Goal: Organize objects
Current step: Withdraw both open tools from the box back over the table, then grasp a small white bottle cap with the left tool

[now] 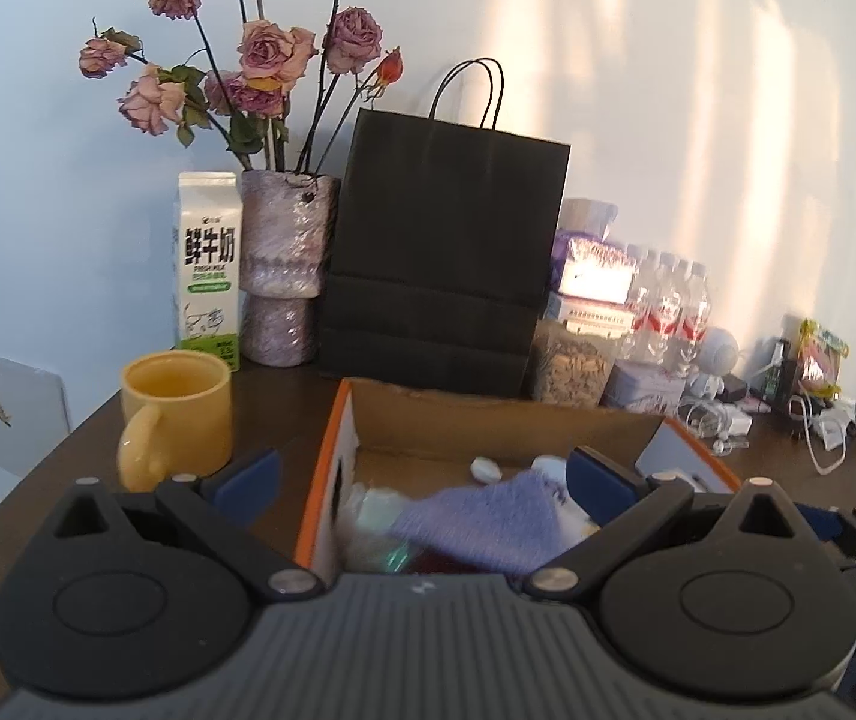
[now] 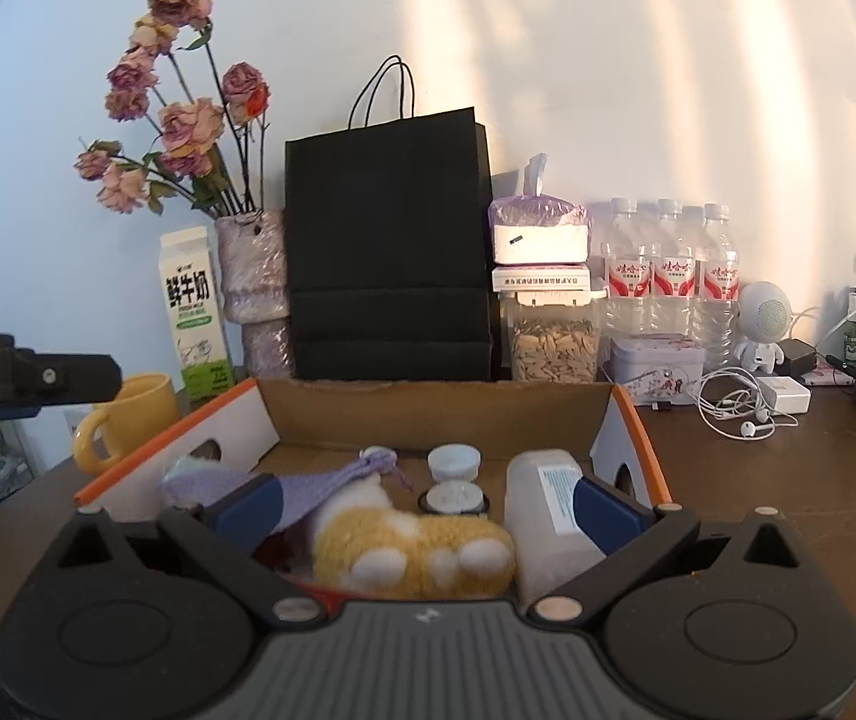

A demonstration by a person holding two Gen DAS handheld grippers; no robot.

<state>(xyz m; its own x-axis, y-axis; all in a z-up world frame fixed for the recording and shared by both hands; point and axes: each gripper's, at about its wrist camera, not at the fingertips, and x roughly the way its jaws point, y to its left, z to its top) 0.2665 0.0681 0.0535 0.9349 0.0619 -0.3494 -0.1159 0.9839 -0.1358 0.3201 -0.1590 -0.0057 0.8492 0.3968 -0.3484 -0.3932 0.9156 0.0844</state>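
1. The left gripper (image 1: 422, 477) hangs over the near edge of the cardboard box (image 1: 487, 420). Its blue fingers (image 1: 248, 477) are spread wide and hold nothing.
2. A purple cloth (image 1: 481, 519) lies in the box, low down between the left fingers. It looks blurry. You cannot tell if it touches them.
3. The right gripper (image 2: 425, 507) also hangs over the near edge of the box (image 2: 428, 414). Its fingers (image 2: 607, 507) are spread wide and hold nothing.
4. A yellow and white fluffy toy (image 2: 416, 552) lies in the box between the right fingers, close to the camera.
5. A white plastic bottle (image 2: 541, 516) lies just beside the right-hand finger. The purple cloth (image 2: 320, 489) sits by the left-hand finger.
6. Two small round white caps (image 2: 454, 477) rest on the box floor, a bit past the toy.
7. A yellow mug (image 1: 179, 414) stands on the dark desk (image 1: 284, 414), left of the box.
8. Behind the box, a black paper bag (image 1: 439, 252) stands by the wall.
9. A milk carton (image 1: 209, 267) and a vase of dry pink roses (image 1: 287, 270) stand left of the bag.
10. Right of the bag there is a jar of seeds (image 2: 553, 342), then water bottles (image 2: 673, 282), a small tin box (image 2: 655, 363), a little white robot toy (image 2: 763, 324) and white earphones (image 2: 733, 408).
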